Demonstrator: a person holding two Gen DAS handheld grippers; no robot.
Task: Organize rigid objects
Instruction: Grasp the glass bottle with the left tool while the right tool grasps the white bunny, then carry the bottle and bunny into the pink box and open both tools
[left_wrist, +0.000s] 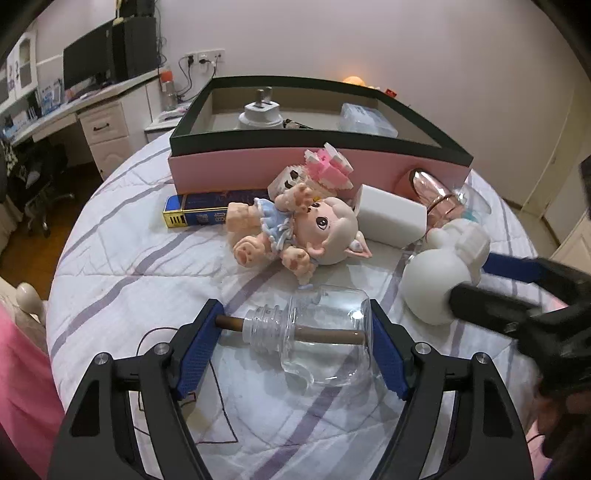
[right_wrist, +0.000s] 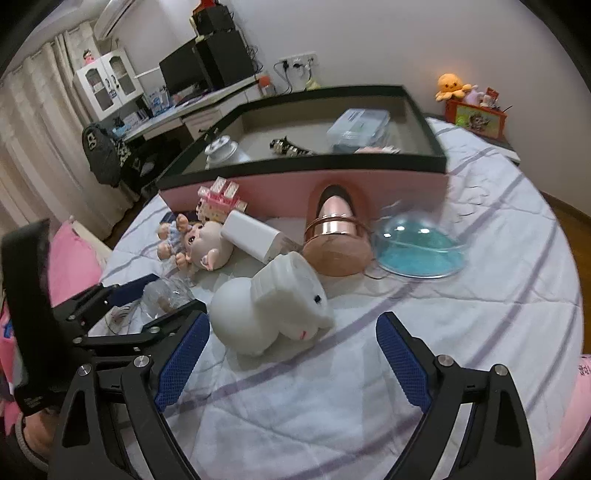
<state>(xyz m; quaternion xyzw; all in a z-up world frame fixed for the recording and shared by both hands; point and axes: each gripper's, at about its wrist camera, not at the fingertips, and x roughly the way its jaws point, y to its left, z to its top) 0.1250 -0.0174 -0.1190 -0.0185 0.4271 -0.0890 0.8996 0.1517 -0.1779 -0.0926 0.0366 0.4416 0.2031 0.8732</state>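
My left gripper (left_wrist: 295, 332) is open, its blue pads on either side of a clear glass bottle (left_wrist: 321, 332) lying on the bed with a brown stick through it. My right gripper (right_wrist: 291, 332) is open and empty, just in front of a white rabbit figure (right_wrist: 273, 306); in the left wrist view it reaches in from the right beside the rabbit (left_wrist: 443, 273). A pink-sided box with a dark rim (left_wrist: 229, 166) stands behind, holding a white plug (left_wrist: 258, 110) and a clear case (left_wrist: 365, 120).
On the quilt lie a doll (left_wrist: 295, 229), a pink block toy (left_wrist: 325, 166), a blue-gold box (left_wrist: 207, 214), a white block (left_wrist: 391, 218), a rose-gold cylinder (right_wrist: 336, 236) and a blue dome (right_wrist: 417, 247). A desk with monitors (left_wrist: 88, 62) stands at the left.
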